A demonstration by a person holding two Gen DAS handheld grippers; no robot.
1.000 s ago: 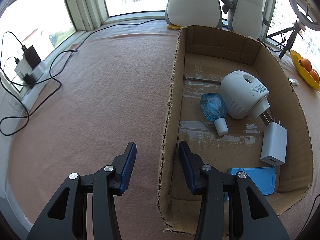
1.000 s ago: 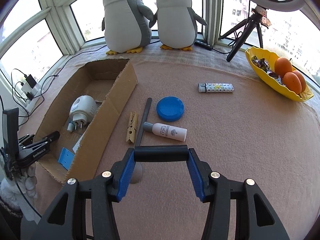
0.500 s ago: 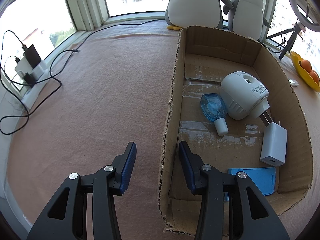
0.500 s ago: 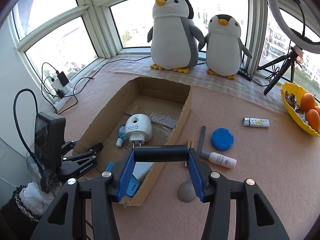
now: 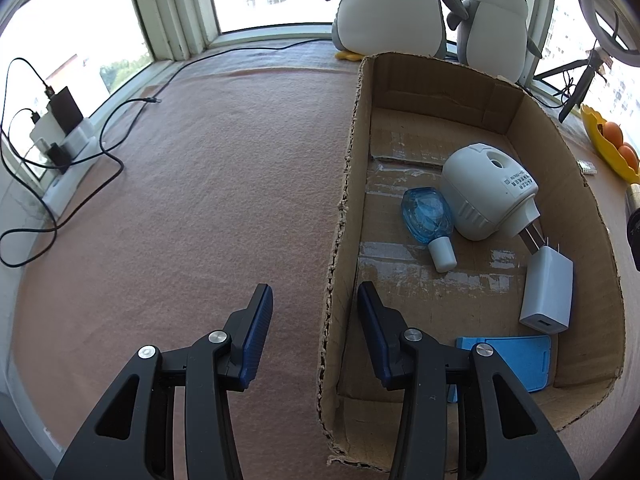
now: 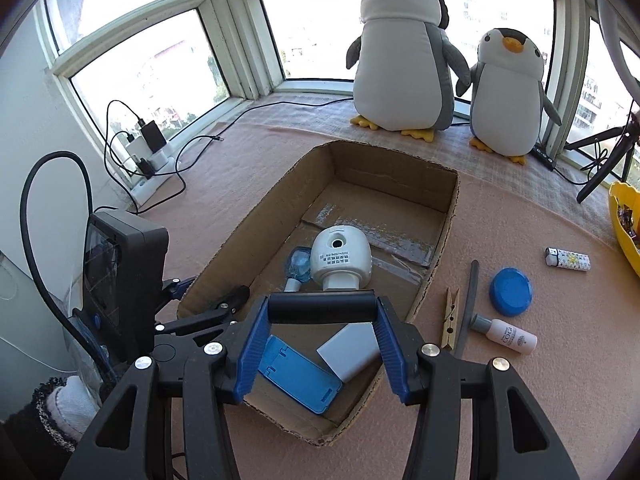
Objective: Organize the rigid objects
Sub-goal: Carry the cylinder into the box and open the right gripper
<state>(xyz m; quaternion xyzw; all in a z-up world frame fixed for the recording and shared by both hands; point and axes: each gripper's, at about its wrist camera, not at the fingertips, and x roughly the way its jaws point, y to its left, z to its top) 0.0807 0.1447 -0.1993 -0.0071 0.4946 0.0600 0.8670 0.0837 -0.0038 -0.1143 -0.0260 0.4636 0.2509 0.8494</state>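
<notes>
Bright daylight from windows [image 6: 168,68], blown-out glare; sharp focus, fisheye-bent edges.

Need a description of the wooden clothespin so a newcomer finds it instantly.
Start at the cardboard box in front of the two plush penguins. On the pink mat just outside its right wall lies the wooden clothespin, parallel to a thin grey stick. It is the only bare-wood item; the others nearby are plastic.

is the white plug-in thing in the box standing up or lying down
Lying down. The white plug-in device rests on its side on the cardboard box floor, prongs pointing sideways toward the white charger.
</notes>
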